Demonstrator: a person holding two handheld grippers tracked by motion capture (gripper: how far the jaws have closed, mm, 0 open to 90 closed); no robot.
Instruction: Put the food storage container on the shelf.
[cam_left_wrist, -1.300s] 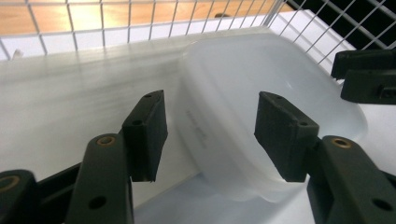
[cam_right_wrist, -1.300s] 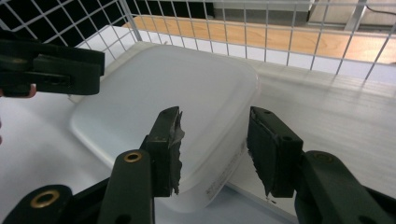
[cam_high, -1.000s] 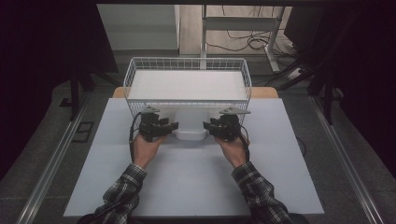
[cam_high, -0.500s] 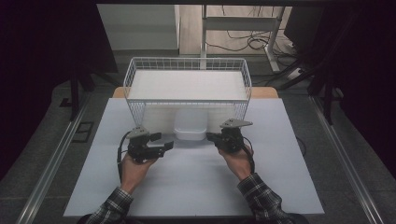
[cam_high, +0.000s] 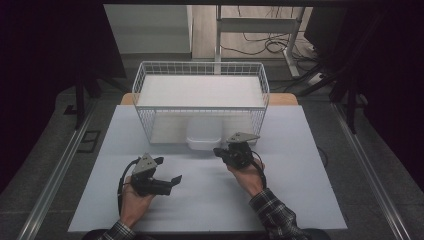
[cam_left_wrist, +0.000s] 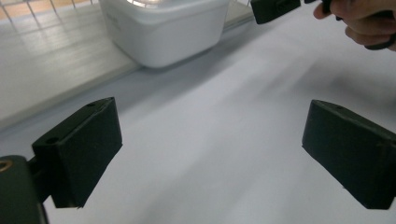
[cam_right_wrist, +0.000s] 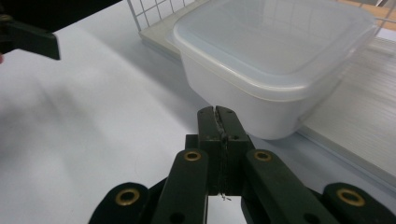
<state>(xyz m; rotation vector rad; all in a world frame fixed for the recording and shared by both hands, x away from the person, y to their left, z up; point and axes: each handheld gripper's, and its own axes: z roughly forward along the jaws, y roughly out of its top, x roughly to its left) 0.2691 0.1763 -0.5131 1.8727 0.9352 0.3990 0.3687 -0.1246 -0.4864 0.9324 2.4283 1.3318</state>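
White translucent tub (cam_high: 203, 141), white wire basket (cam_high: 200, 70), pale grey table (cam_high: 300, 150), plaid sleeves (cam_high: 272, 217).

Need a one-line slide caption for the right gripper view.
Right gripper, jaws shut and empty, points at a lidded white plastic tub beside a wire basket.

white table (cam_high: 300, 190), cables on floor (cam_high: 260, 46)

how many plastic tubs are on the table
1: a white lidded tub at the near edge of the wire basket, between the two tools and held by neither. Others could be hidden inside the basket.
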